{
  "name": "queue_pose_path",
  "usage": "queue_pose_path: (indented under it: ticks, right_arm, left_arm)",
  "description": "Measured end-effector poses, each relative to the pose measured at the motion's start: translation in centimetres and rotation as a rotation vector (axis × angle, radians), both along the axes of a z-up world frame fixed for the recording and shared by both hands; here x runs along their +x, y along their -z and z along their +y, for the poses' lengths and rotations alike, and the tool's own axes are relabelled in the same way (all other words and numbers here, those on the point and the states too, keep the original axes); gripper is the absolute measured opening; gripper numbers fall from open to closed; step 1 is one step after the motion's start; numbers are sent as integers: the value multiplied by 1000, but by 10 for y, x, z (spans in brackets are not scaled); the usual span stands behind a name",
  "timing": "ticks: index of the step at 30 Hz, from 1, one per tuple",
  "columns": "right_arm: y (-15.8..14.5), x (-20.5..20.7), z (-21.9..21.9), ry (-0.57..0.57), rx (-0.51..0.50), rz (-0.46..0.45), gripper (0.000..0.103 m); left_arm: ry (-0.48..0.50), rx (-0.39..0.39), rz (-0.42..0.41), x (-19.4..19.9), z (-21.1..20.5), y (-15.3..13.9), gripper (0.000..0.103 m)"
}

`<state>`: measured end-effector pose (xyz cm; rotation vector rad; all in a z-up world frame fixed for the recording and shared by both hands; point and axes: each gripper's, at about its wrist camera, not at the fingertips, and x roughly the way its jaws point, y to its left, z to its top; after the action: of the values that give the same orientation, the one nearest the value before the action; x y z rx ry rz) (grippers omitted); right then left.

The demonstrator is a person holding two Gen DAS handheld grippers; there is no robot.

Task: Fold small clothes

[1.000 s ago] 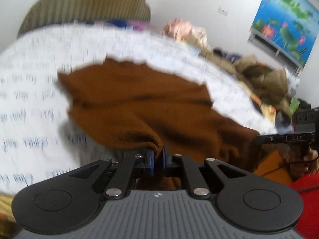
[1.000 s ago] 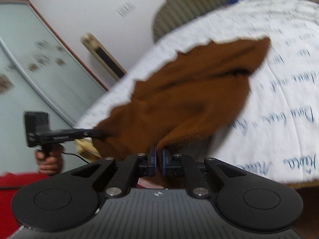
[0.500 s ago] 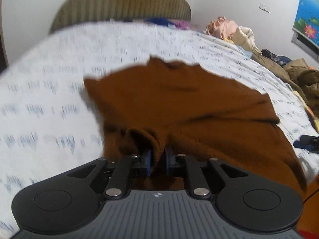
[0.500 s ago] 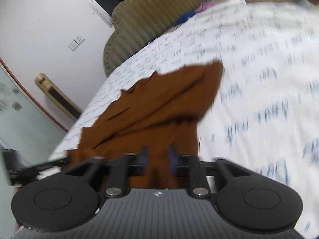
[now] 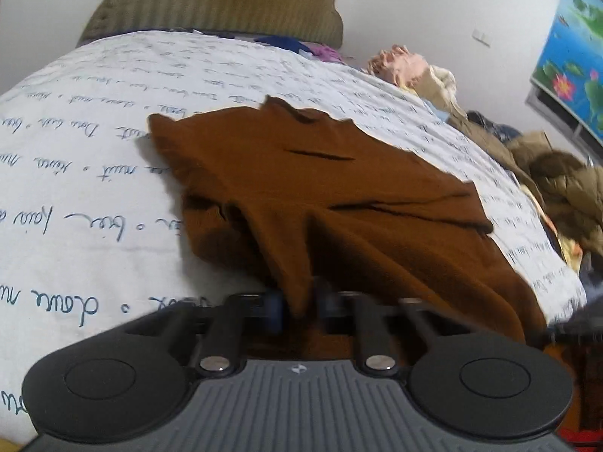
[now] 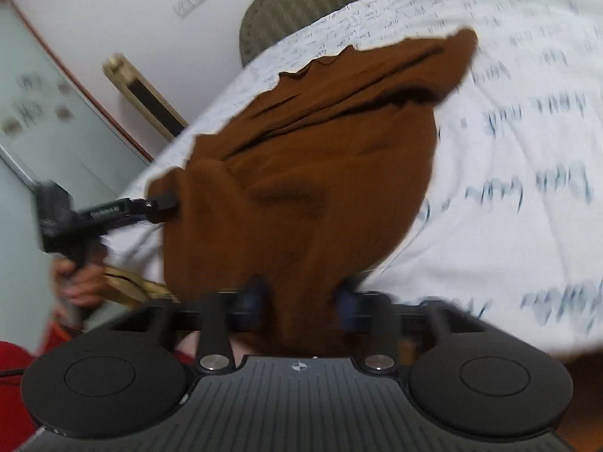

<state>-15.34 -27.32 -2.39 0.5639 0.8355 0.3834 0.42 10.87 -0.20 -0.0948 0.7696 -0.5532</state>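
Brown garment (image 5: 309, 184) lies spread on the bed (image 5: 75, 173). Left hand-held gripper (image 5: 299, 303) is clamped on its near edge; right hand-held gripper (image 6: 301, 301) is closing, cloth between the jaws.

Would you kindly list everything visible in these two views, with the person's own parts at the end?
garment: one, brown, spread on the bed, near edge by both grippers.
sheet: one, white with blue handwriting print, covering the bed.
headboard: one, olive, ribbed, at the far end.
clothes pile: several pieces, tan, pink and dark, along the bed's right side.
picture: one, blue with lotus flowers, on the right wall.
wall switch: one, white, on the wall.
left gripper: black with blue pads, shut on the garment's edge.
right gripper: black with blue pads, closing, garment between them.
hand: one, holding the left gripper's handle.
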Motion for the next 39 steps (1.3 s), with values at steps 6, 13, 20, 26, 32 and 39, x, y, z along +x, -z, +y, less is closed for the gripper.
queue_pose_path:
  ticks: [6, 13, 20, 26, 32, 39]
  right_arm:
    - [-46, -6, -44, 59, 186, -138, 15]
    - [-38, -6, -39, -75, -16, -27, 48]
    - [-32, -21, -84, 121, 186, -137, 81]
    - [20, -1, -81, 84, 373, 9, 79]
    - [22, -8, -11, -181, 269, 65, 11]
    - [-74, -5, -51, -144, 236, -217, 11]
  left_arm:
    - [63, -104, -100, -37, 10, -42, 4]
    - [66, -123, -106, -54, 24, -61, 4]
    - [56, -137, -44, -45, 26, -47, 4]
    - [32, -150, -12, -43, 30, -42, 4]
    - [22, -241, -16, -47, 38, -57, 4]
    - [-48, -379, -67, -48, 56, -79, 4]
